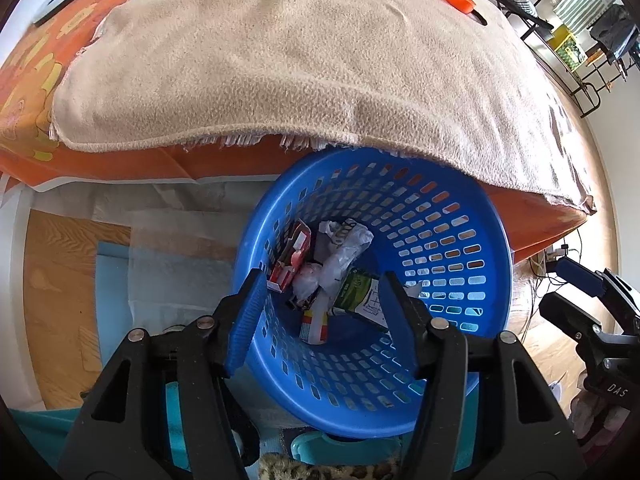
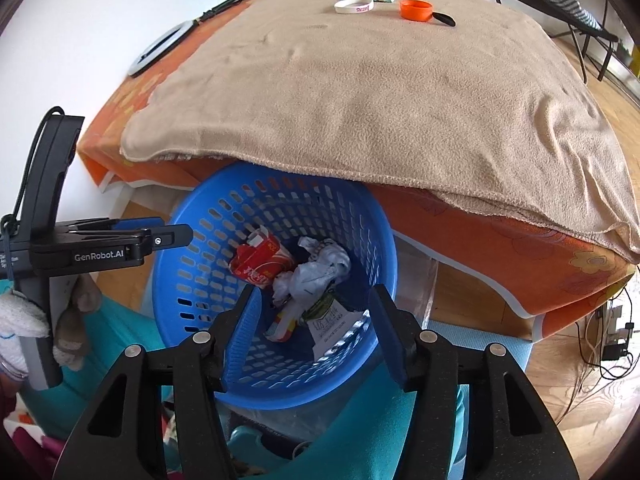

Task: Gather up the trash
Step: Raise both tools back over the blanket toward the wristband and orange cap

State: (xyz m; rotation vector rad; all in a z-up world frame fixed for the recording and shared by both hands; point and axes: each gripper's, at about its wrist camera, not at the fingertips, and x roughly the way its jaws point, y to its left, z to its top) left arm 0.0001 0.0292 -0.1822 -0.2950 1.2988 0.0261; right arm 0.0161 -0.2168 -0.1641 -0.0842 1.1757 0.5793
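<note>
Both of my grippers hang over the blue laundry-style basket [image 1: 448,240] with their blue pads parted and nothing between them — the left gripper [image 1: 320,312] and the right gripper [image 2: 316,320] each point down into its mouth. At the bottom of the basket lies the trash: a red carton [image 2: 260,260], flattened; a crumpled white plastic bag [image 2: 320,268] just beside it; and a green-and-white printed pack [image 1: 356,292] partly under the bag. A small red-and-yellow wrapper [image 1: 314,326] lies nearest me. The basket stands on the floor, its far rim tucked under the edge of a beige fleece blanket [image 2: 380,92] spread over an orange flowered cloth [image 2: 500,256]. Far back on the blanket sit an orange cap [image 2: 416,10] and a white wristband [image 2: 354,4] — well apart from the basket.
</note>
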